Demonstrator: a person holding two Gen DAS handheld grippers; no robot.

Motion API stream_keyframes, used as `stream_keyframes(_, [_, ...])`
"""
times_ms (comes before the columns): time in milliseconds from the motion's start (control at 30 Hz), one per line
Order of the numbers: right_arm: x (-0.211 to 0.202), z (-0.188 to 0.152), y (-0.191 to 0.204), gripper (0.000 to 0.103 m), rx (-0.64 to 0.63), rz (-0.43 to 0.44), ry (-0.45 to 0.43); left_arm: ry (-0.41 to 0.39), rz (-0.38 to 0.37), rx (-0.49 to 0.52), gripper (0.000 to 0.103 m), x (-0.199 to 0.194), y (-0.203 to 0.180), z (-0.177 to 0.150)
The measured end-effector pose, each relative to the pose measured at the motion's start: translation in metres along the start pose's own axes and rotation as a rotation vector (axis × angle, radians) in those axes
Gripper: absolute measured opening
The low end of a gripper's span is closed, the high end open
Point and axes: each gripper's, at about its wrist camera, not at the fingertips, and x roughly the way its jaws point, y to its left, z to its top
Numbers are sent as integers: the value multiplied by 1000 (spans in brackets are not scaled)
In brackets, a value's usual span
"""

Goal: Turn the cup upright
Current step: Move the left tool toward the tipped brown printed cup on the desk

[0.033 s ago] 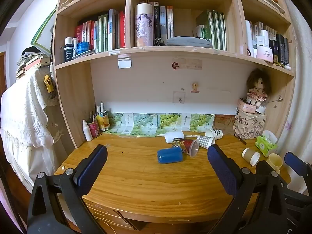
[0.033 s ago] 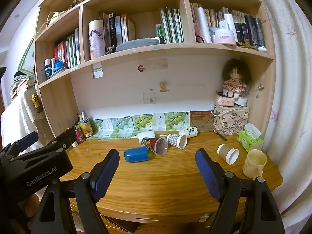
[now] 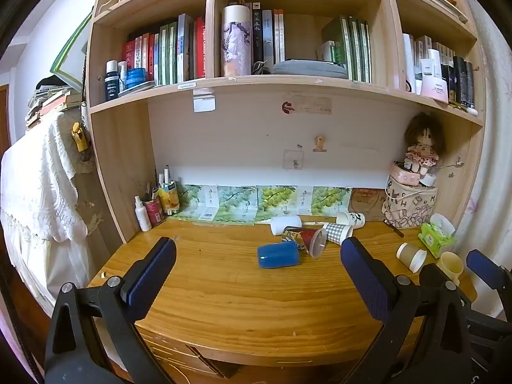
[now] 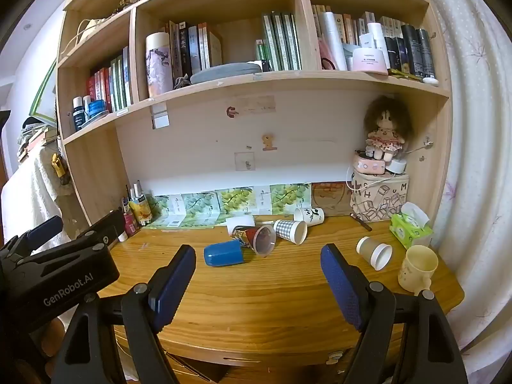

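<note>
Blue cup sideways, both grippers spread

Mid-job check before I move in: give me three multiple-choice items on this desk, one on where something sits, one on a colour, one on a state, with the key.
1. Where is the yellow mug?
A. at the desk's right end, near the green tissue pack
B. on a shelf
C. against the left wall

2. What colour is the cup lying nearest the desk's middle?
A. red
B. blue
C. white

3. How do the two grippers stand?
A. both shut on cups
B. one holds the mug
C. both open, holding nothing

Key: 1 A, the mug stands upright beside the pack. 2 B, the blue cup lies on its side. 3 C, the left gripper and right gripper both show wide gaps over bare wood.
</note>
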Motion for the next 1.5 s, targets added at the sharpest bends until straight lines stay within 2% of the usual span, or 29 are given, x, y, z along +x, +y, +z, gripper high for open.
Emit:
stream_keyframes(433, [6,-1,1,81,6,-11,18,27,-29,-16,103,6,-3,-5])
stream_keyframes(500, [9,-2,5,81,8,-12,27,47,-51,-32,103,14,15,-5])
stream_keyframes(600, [10,-1,10,81,3,-16,35,50,-55,-38,103,16,21,-7])
stream_keyframes(900, [16,-10,27,81,25,-30,75,96,-58,-1,103,25,39,-12])
stream_keyframes(1067, [17,-19,36,81,50,-37,113,110,-86,7,103,26,47,-16])
stream_keyframes(1500, [35,-25,35,81,97,-45,187,155,-98,39,103,46,41,-14])
